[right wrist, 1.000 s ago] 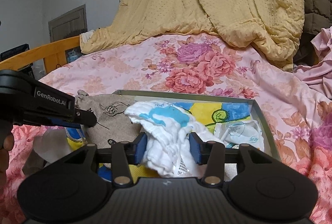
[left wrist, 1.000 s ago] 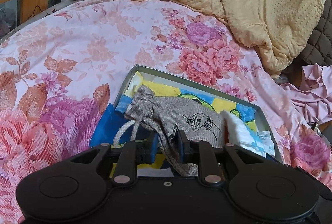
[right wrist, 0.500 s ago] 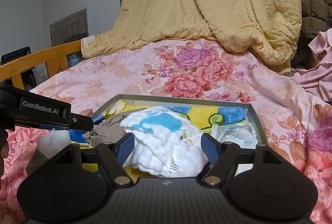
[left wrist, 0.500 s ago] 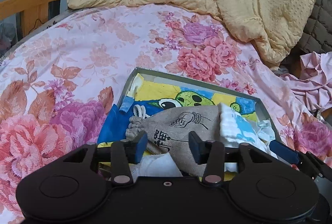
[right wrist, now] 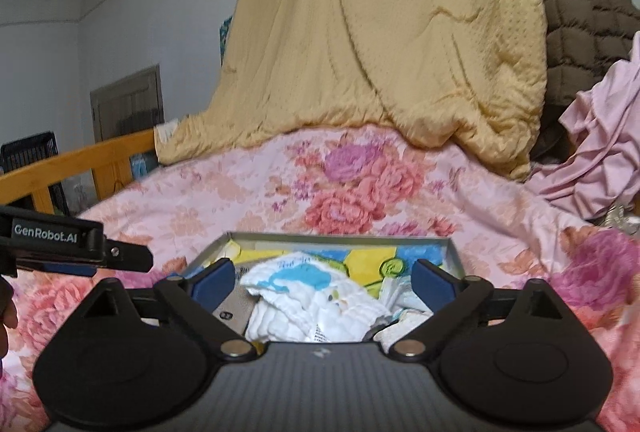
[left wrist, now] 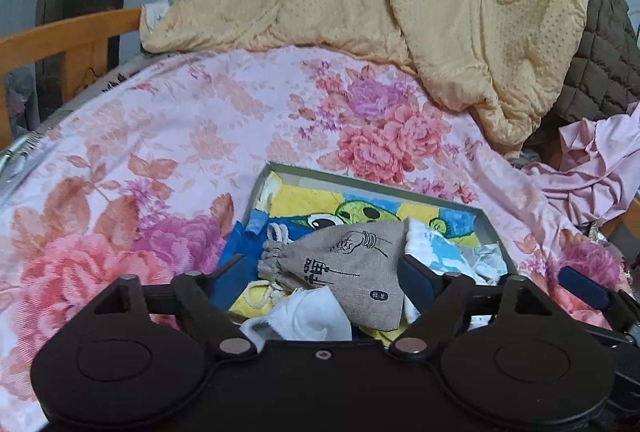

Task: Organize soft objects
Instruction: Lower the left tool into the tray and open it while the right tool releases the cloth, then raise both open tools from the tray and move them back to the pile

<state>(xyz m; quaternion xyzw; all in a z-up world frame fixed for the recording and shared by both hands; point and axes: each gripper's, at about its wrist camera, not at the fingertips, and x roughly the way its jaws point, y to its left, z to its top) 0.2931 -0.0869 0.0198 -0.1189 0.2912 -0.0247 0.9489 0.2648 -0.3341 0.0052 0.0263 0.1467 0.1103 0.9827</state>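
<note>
A grey shallow box (left wrist: 372,181) lined with a yellow and blue cartoon cloth lies on the floral bedspread. In it rest a grey drawstring pouch (left wrist: 340,264) and, to its right, a white and blue cloth (right wrist: 316,300). My left gripper (left wrist: 320,272) hovers near the pouch with its jaws opening wide, and the pads are off the pouch. My right gripper (right wrist: 322,278) hangs over the white cloth, its jaws also opening, clear of the fabric. The left gripper's side (right wrist: 76,248) shows at the left edge of the right wrist view.
A yellow quilt (left wrist: 400,0) is heaped at the back of the bed, with a brown quilted cover (left wrist: 600,64) and pink fabric (left wrist: 592,168) to the right. A wooden bed rail (left wrist: 68,36) runs along the left. Floral bedspread (left wrist: 160,136) spreads around the box.
Both grippers let go: the left released the grey pouch, the right released the white cloth. Both pulled back and upward, and the two items now lie in the box.
</note>
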